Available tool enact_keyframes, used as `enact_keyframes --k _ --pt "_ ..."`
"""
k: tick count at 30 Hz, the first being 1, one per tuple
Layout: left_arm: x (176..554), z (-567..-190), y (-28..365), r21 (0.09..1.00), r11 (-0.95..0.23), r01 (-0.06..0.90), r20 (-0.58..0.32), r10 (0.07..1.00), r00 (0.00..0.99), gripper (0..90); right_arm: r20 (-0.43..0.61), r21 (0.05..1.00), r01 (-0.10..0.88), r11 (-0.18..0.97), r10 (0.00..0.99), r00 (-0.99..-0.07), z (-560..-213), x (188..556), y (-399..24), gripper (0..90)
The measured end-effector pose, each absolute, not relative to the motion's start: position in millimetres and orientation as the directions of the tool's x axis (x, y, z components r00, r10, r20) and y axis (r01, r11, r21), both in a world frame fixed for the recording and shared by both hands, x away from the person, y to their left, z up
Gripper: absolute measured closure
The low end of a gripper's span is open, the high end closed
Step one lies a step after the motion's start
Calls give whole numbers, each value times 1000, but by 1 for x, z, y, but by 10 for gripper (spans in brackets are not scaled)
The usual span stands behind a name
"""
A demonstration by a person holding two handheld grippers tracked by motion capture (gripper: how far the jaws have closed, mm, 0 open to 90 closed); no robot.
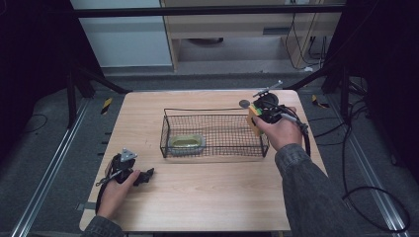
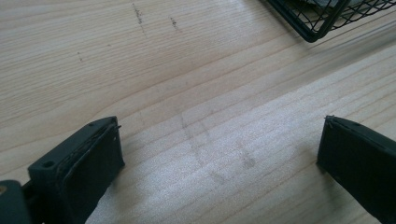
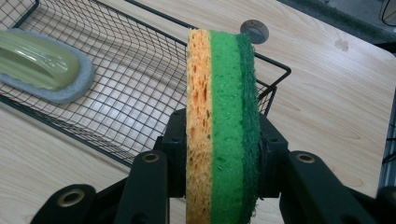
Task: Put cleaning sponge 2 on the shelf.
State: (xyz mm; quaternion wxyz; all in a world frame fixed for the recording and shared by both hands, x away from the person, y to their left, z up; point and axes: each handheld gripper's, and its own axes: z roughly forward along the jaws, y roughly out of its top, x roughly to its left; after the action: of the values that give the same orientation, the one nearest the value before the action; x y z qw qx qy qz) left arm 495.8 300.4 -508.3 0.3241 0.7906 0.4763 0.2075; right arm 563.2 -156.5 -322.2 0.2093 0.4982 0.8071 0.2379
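The layered sponge (image 3: 222,126), a yellow cellulose slab bonded to a bright green middle and a dark green scouring face, stands on edge between the jaws of the right gripper (image 3: 219,163). We clamp it across its thickness, one pad on the yellow face and one on the scouring face, so that its narrow edge leads and can slip inside the wire walls. In the high view the right gripper (image 1: 261,116) holds it at the right end of the black wire-mesh basket (image 1: 212,133), by the rim; we judge the drop into the basket to be the step in hand.

The left gripper (image 2: 219,154) rests low over the table near the front-left corner, jaws well apart with nothing between them, clear of the working path.

Inside the basket, at its left end, lies a pale olive-topped scrubbing pad with a grey felt base (image 3: 44,65); its material is hard to tell.

The surface is a light wood-grain tabletop (image 1: 207,192). Behind it we see grey floor, trailing cables and, apparently, pale cabinet fronts.
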Motion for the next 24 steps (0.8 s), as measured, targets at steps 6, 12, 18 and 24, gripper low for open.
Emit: enact_keyframes --k 6,12,18,24 --pt "496 -508 300 710 -336 618 19 888 460 0 -120 576 711 404 902 -415 -329 567 -153 642" --pt "496 -508 300 710 -336 619 20 888 460 0 -125 558 723 407 903 -412 -339 574 -154 643" --pt "496 -508 300 712 -335 618 19 888 460 0 -131 540 731 416 900 -416 -350 584 -157 642" --pt "496 -508 300 711 -335 618 19 888 460 0 -114 541 733 412 900 -422 -361 593 -159 642"
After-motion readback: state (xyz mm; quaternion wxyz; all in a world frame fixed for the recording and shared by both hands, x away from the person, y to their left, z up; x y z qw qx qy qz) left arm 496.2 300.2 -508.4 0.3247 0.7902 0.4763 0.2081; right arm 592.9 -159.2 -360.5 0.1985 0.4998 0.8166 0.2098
